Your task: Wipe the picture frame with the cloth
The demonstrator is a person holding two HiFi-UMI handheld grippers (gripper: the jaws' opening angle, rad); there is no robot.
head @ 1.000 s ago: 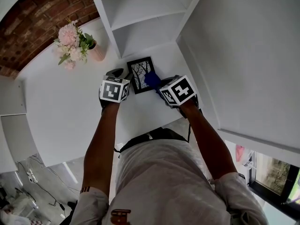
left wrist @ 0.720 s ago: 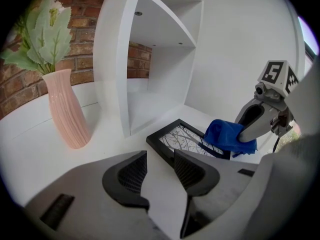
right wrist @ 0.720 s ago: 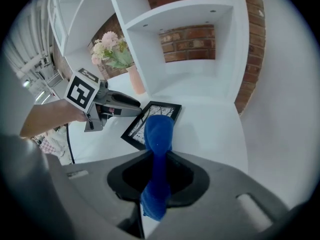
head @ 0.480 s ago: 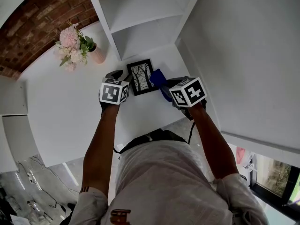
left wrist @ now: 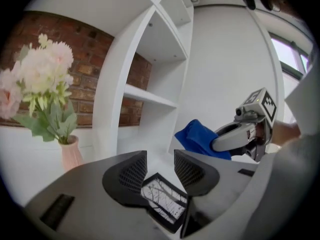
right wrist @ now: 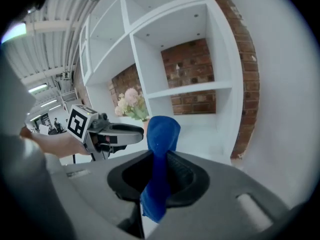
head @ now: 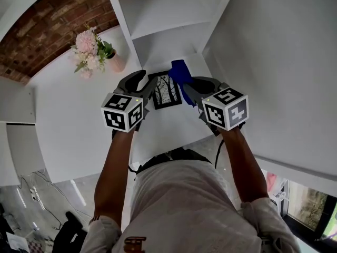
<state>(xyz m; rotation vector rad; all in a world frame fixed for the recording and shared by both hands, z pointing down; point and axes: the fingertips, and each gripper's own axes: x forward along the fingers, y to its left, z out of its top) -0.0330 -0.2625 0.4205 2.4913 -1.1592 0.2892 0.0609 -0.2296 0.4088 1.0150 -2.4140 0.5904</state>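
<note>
Head view. White table [head: 68, 115] runs back to a shelf unit [head: 126, 30]; a white wall [head: 279, 62] closes the right side. Open surface lies to the left, toward the pink vase [head: 116, 63] of flowers [head: 90, 46]. The picture frame [head: 167, 91], black-edged with a tree picture, sits at the foot of the shelf unit, boxed in on both sides. Left gripper [head: 141, 84] is at its left edge, right gripper [head: 185, 87] at its right. The blue cloth [head: 180, 71] is over the frame's upper right corner.

Against half a second ago: both marker cubes are larger and lower in view, the cloth has gone from the frame's right edge to its top corner, and the frame keeps its place.

Left gripper view. Jaws stand a narrow gap apart, pinching nothing; the frame shows just below them, contact unclear. The right gripper and cloth are near, to the right.

Right gripper view. Jaws are clamped on the cloth, which stands up above them and hangs out below.

Writing: cubes carry black-and-white square patterns only. Reddish print on the shirt [head: 184, 204] is cut off, unreadable.
</note>
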